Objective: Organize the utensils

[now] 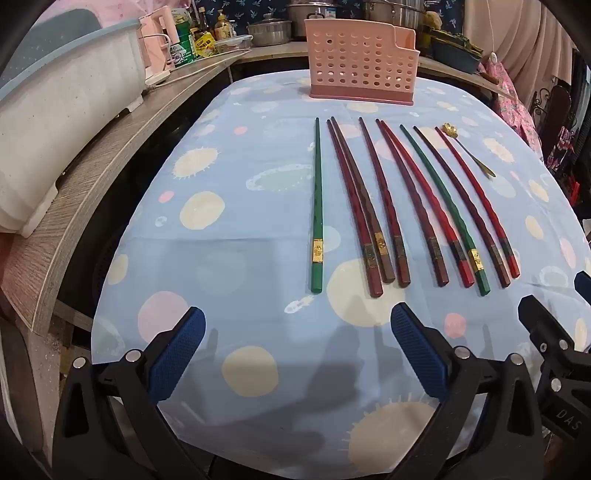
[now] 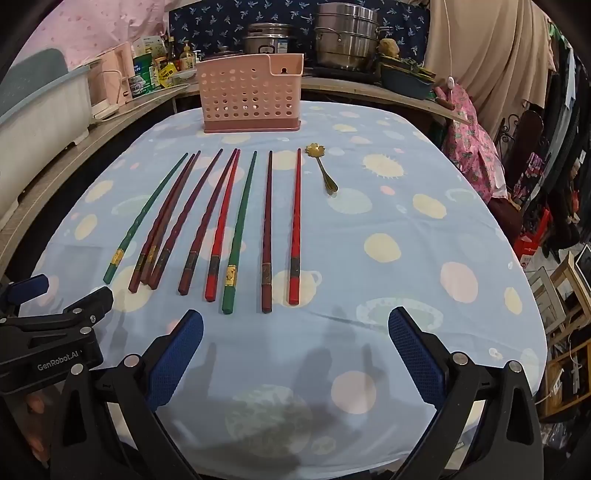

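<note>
Two hand-held grippers hover low over a bench [image 1: 258, 122] draped in a pale blue cloth with pastel spots, each pointing steeply down at the near edge. The left gripper [image 1: 297, 354] has its blue-padded fingers [image 1: 177, 354] spread wide with nothing between them, and the right gripper [image 2: 295, 354] stands the same way, fingers [image 2: 417, 354] wide apart over bare cloth. Ahead of both lies a row of chopsticks [image 2: 229, 229], nine in all (two green, the rest red or dark maroon), thick banded ends toward the grippers and tips toward the far side; most lie apart, though two maroon ones at the left of the row cross or touch each other. The leftmost green chopstick [image 1: 317, 206] lies a little separate from its neighbours. Just beyond the right end of the row lies a small gold spoon [image 2: 323, 170] with a flower-shaped bowl, angled on the cloth. At the far edge of the bench, past the chopstick tips and apart from them, stands a pink perforated utensil holder [image 2: 251, 98], upright and apparently empty. Nothing lies between the grippers and the chopsticks. A wooden ledge [image 1: 110, 162] curves round the left and back of the bench, carrying a white tub [image 1: 62, 110], a pink kettle [image 2: 116, 75], bottles and steel pots [image 2: 347, 35].
</note>
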A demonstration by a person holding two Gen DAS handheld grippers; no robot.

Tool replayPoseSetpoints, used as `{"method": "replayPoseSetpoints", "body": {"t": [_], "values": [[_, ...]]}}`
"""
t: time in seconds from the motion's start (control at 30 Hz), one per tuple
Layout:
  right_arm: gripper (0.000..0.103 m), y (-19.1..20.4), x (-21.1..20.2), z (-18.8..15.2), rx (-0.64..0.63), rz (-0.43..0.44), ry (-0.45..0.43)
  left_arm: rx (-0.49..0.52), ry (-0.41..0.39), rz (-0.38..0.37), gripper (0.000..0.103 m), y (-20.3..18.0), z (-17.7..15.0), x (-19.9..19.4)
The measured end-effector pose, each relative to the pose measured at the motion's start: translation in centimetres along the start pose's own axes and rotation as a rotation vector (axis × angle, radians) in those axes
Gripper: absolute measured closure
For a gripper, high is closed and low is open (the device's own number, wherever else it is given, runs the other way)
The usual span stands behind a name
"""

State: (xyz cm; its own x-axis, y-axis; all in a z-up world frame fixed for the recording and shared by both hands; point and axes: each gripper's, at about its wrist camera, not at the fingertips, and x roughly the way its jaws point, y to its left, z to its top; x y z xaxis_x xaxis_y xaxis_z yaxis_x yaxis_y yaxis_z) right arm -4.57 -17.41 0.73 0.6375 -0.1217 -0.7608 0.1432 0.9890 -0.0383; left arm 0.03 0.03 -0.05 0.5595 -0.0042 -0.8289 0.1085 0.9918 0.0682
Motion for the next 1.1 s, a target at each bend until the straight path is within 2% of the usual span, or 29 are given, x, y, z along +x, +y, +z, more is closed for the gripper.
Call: {"method": "replayPoseSetpoints", "body": {"t": [0.4,1.1], "values": [[0.007,0.0,-0.2,-0.3,0.001,0.001,0.000,0.000,-0.007,0.015,0.007,-0.4,0.1,-0.4],[0.007,0.1,-0.2,0.0,0.009,0.001,-0.001,-0.019,-0.011,0.013,0.007,1.0,-0.1,0.1]]}}
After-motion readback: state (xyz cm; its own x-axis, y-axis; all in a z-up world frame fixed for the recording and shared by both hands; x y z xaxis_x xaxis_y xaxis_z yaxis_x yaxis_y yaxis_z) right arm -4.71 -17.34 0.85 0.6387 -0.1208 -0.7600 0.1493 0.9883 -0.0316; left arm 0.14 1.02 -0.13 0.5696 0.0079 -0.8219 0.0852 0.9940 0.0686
